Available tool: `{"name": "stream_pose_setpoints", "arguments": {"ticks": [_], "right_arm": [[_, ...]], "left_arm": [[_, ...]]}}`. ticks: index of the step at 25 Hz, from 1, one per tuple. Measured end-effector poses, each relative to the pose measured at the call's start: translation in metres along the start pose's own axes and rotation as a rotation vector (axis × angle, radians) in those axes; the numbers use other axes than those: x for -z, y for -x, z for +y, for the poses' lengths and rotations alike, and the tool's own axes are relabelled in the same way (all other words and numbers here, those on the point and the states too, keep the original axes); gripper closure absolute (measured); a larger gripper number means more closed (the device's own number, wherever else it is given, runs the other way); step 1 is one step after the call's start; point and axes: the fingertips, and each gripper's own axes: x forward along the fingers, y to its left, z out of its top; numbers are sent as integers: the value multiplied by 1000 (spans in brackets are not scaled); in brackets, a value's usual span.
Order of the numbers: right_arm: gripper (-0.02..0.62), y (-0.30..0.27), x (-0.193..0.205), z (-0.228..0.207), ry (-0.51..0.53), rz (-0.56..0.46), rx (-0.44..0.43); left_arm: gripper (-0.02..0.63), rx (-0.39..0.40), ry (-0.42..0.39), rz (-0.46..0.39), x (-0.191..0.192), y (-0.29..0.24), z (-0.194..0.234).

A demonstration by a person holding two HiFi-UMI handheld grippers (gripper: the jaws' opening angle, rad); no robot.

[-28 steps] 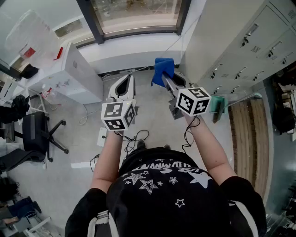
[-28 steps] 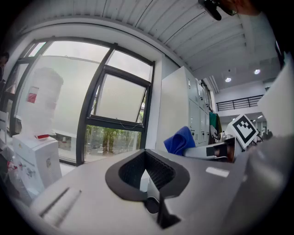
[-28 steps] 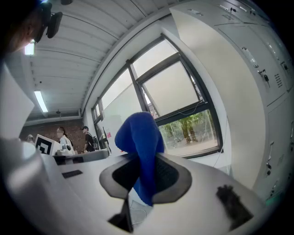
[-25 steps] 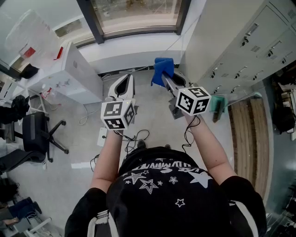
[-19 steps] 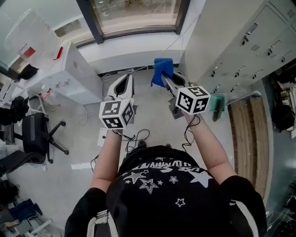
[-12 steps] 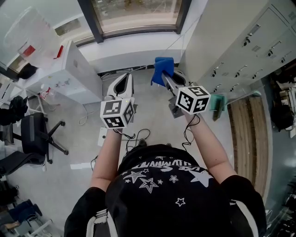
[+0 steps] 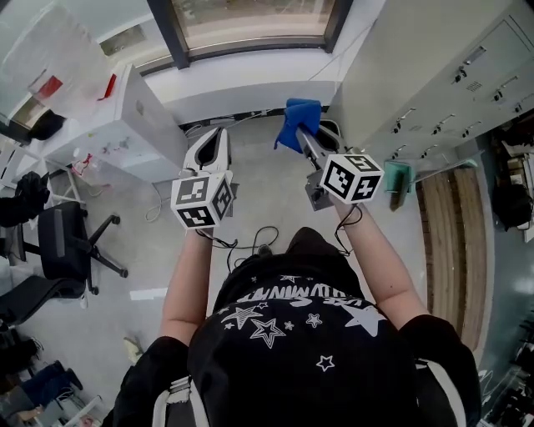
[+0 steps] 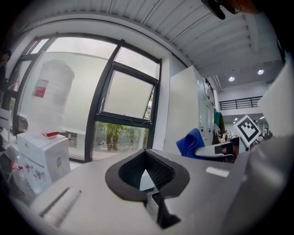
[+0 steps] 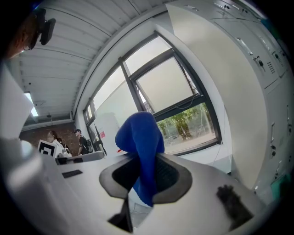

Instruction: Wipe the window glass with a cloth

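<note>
The window glass [image 7: 250,18] lies ahead in a dark frame; it also shows in the left gripper view [image 8: 128,94] and the right gripper view [image 9: 183,121]. My right gripper [image 7: 303,138] [image 9: 142,181] is shut on a blue cloth [image 7: 299,118] [image 9: 140,137], which hangs bunched over its jaws, well short of the glass. In the left gripper view the blue cloth [image 8: 189,141] shows off to the right. My left gripper [image 7: 219,133] [image 8: 147,170] is held level beside it, shut, with nothing in it.
A white cabinet [image 7: 138,125] stands at the left below the window, with a wrapped white cylinder [image 8: 50,96] on it. Grey lockers [image 7: 434,92] line the right side. A white sill wall [image 7: 250,83] runs under the window. Cables [image 7: 250,242] lie on the floor; an office chair [image 7: 71,246] is far left.
The person has stepped towards the window. Both grippers have moved slightly forward, the left one drifting left. The blue cloth stays clamped in the right gripper.
</note>
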Motion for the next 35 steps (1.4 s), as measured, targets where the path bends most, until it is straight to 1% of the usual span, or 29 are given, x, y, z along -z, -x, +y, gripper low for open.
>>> {"name": "stream_pose_setpoints", "arguments": {"ticks": [2, 5, 9, 15, 20, 24, 32, 35], "right_arm": [[518, -3, 5, -6, 0, 14, 5], [518, -15, 5, -22, -10, 25, 15], [518, -48, 2, -40, -21, 36, -14], [518, -116, -23, -78, -15, 51, -65], [518, -164, -48, -117, -16, 72, -98], [518, -189, -65, -150, -31, 82, -103], [518, -228, -84, -205, -46, 97, -128], [518, -239, -90, -224, -57, 99, -137]], "left_arm": [[598, -3, 11, 5, 4, -5, 5], [598, -3, 0, 5, 5, -20, 9], [598, -23, -3, -2, 4, -45, 19], [598, -57, 0, 22, -1, -107, 39], [598, -86, 26, 32, -8, -165, 51], [598, -95, 25, 41, -15, -204, 52], [598, -113, 11, 52, -24, -274, 50], [598, -123, 17, 48, -27, -295, 46]]}}
